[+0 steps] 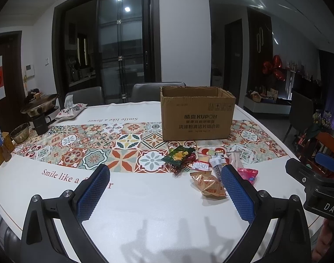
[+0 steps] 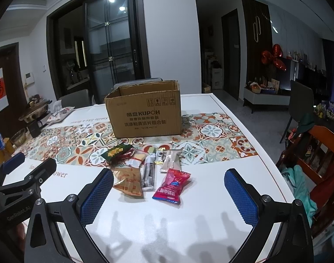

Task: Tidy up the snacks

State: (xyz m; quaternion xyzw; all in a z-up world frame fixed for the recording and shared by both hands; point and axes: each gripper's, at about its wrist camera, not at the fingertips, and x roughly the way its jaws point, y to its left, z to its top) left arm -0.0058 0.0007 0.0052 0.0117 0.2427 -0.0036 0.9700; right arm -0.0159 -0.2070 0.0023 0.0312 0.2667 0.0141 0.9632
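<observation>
1. Looking along our left gripper [image 1: 164, 179], we see its jaws spread wide above the white table [image 1: 145, 208], holding nothing. Red script on the cloth reads "Smile like a", the rest hidden behind a finger. An open cardboard box [image 1: 197, 118] printed "KUPOH" stands on the patterned runner [image 1: 90, 146]. The snacks [image 1: 202, 164] lie heaped just before it: a green packet [image 1: 178, 156], a gold pouch [image 1: 207, 184], a pink wrapper [image 1: 248, 173].
2. From our right gripper [image 2: 168, 183], jaws also spread and empty, the red packet [image 2: 172, 186] lies nearest, beside the gold pouch [image 2: 128, 182] and a clear sachet [image 2: 149, 175]. The box [image 2: 145, 116] again shows "KUPOH"; the other gripper's body reads "GenRobot.AI".
</observation>
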